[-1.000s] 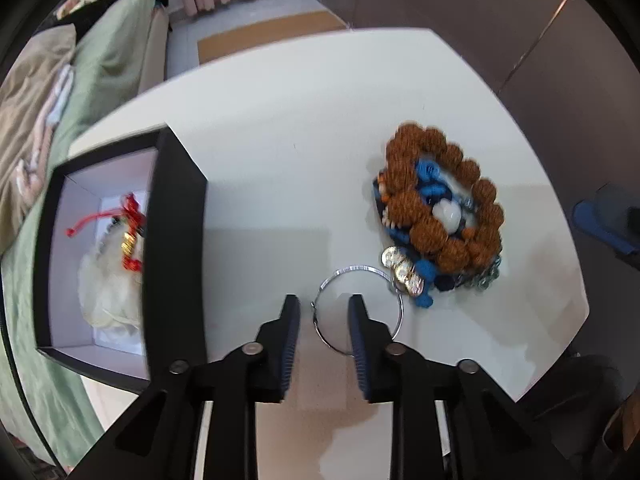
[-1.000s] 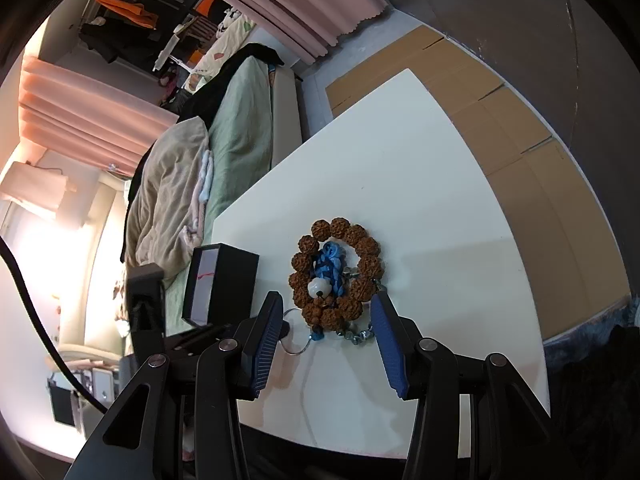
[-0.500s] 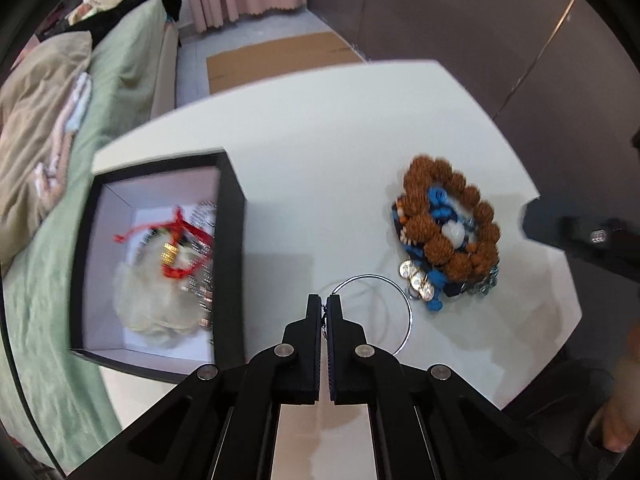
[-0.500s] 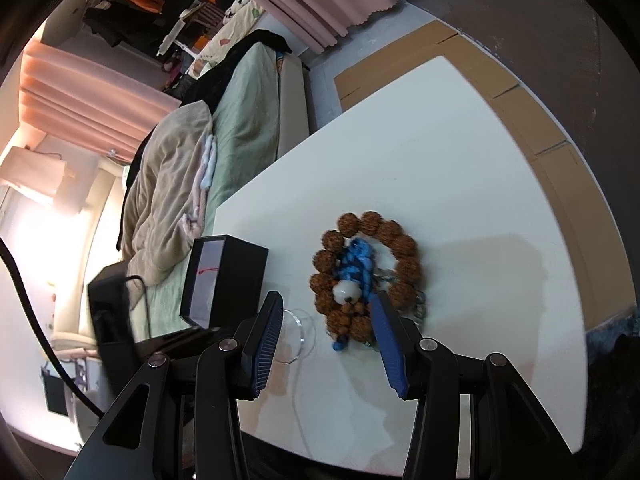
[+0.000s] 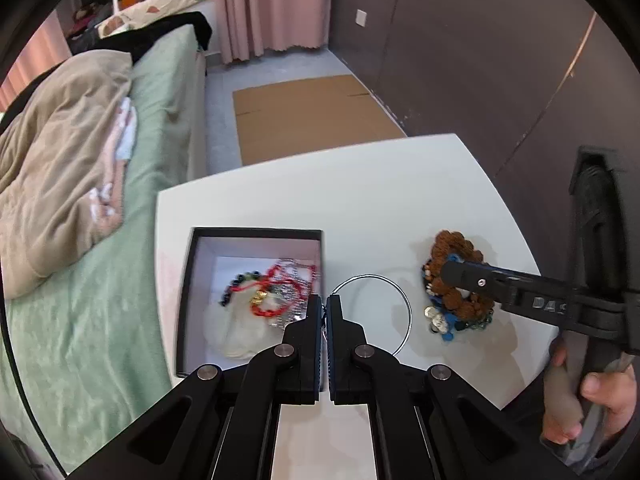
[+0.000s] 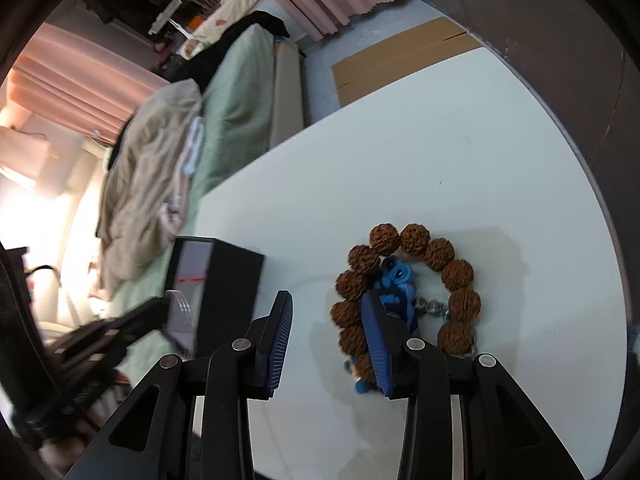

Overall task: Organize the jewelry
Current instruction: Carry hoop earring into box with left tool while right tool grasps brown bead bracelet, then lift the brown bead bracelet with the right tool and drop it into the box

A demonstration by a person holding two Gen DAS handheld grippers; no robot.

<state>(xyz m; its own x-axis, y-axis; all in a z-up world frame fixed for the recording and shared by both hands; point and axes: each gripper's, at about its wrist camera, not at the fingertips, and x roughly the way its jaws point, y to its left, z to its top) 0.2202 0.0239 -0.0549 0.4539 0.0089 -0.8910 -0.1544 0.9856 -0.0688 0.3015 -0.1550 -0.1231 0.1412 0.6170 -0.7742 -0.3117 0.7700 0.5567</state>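
I see my left fingers (image 5: 324, 306) pinched tight on the thin silver ring (image 5: 374, 312).

The white table (image 5: 360, 184) is the biggest thing, and the black box (image 5: 256, 236) sits on its left part with red and dark beads inside. The silver ring hangs just right of the box. The brown bead bracelet (image 6: 404, 280) lies on the table farther right. My right fingers (image 6: 330, 332) are half apart and closing, one side on bare table, one over the bracelet's blue cord.

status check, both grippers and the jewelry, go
Left gripper shut on silver ring. Right gripper closing over brown bead bracelet, nothing pinched yet. Black box open, path clear.
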